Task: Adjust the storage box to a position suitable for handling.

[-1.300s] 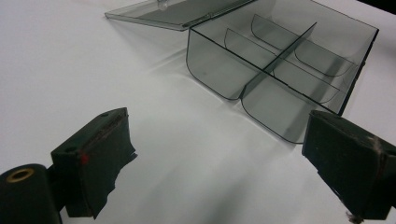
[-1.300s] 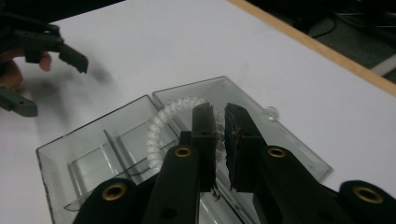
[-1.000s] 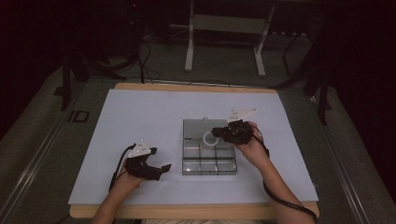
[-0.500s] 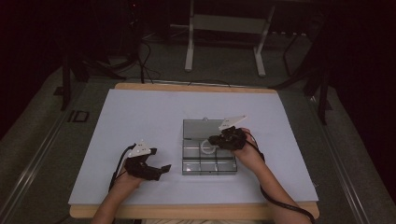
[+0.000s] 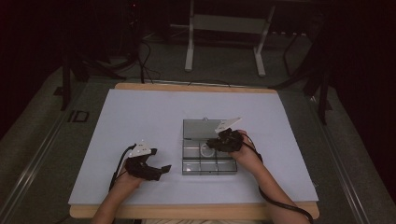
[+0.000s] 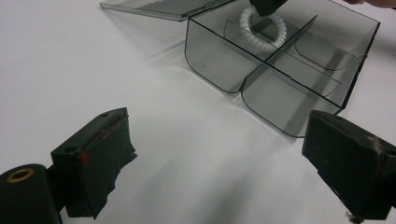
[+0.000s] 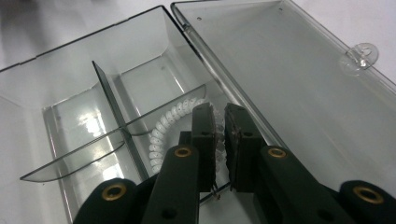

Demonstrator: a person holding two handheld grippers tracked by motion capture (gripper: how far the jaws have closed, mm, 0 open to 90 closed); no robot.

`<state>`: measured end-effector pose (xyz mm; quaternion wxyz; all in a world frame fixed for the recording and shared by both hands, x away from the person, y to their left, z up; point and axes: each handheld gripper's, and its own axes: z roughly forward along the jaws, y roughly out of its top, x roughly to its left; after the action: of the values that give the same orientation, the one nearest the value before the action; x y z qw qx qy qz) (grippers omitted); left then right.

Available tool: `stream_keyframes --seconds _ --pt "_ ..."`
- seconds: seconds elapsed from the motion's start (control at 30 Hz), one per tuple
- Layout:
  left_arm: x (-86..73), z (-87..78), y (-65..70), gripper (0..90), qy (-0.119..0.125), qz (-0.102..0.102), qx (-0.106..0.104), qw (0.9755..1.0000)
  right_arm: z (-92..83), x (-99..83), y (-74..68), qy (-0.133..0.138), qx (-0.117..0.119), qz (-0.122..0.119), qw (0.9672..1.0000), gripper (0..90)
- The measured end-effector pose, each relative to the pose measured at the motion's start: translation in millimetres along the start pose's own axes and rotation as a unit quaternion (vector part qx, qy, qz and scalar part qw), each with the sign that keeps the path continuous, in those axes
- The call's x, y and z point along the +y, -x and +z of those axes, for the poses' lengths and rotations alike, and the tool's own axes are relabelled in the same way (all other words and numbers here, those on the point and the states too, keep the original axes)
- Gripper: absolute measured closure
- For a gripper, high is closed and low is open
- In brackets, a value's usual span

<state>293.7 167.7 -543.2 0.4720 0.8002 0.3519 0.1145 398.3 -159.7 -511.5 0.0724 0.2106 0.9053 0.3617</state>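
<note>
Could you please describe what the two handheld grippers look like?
Both the left gripper and right gripper are black, each topped by a pale three-cornered plate and trailing a black cable. Their jaws are blocky black pads on arms with brass-coloured rivets. The person's forearms are bare.

My jaws are matt black plastic with rough, frayed pads and brass-looking eyelets. The box [image 7: 140, 74] below me is clear, smoky plastic, glossy and smooth, like its lid [image 7: 289, 70]. The coil ring [image 7: 163, 128] looks like glossy white plastic. The table cover [image 5: 140, 121] is matt, pale and smooth; its edge [image 5: 187, 212] looks wooden.
</note>
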Motion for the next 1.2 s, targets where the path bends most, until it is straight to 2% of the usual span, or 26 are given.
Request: stream_keyframes --seconds 0.33,0.43,0.73,0.83,0.93,1.03,1.2 --pt "0.4 1.1 1.1 8.7 0.000 0.001 0.002 1.0000 1.3 -3.0 -0.1 -0.009 0.001 0.002 1.0000 81.5" --pt "0.6 1.1 0.4 8.6 0.003 -0.002 0.005 1.0000 -3.0 -1.8 -0.9 -0.004 0.003 0.001 1.0000 76.5" --pt "7.9 1.5 0.2 8.6 0.012 -0.009 0.013 0.9998 -14.5 1.7 -4.9 0.011 0.000 -0.003 0.9999 71.1" --pt "11.8 -0.1 1.7 8.6 0.020 -0.019 0.021 0.9994 -22.2 1.4 -6.3 0.022 -0.006 -0.003 0.9997 69.2" --pt "13.6 -0.9 1.9 8.6 0.026 -0.019 0.023 0.9992 -26.4 0.2 -6.3 0.026 -0.014 -0.001 0.9995 67.5" --pt "18.5 -2.6 2.1 8.6 0.030 0.004 0.046 0.9985 -35.7 -5.0 -4.3 0.033 -0.035 0.005 0.9988 64.3" --pt "24.6 -2.8 -0.2 8.7 0.034 0.000 0.054 0.9980 -49.6 -14.2 -0.9 0.050 -0.056 0.021 0.9970 61.1"
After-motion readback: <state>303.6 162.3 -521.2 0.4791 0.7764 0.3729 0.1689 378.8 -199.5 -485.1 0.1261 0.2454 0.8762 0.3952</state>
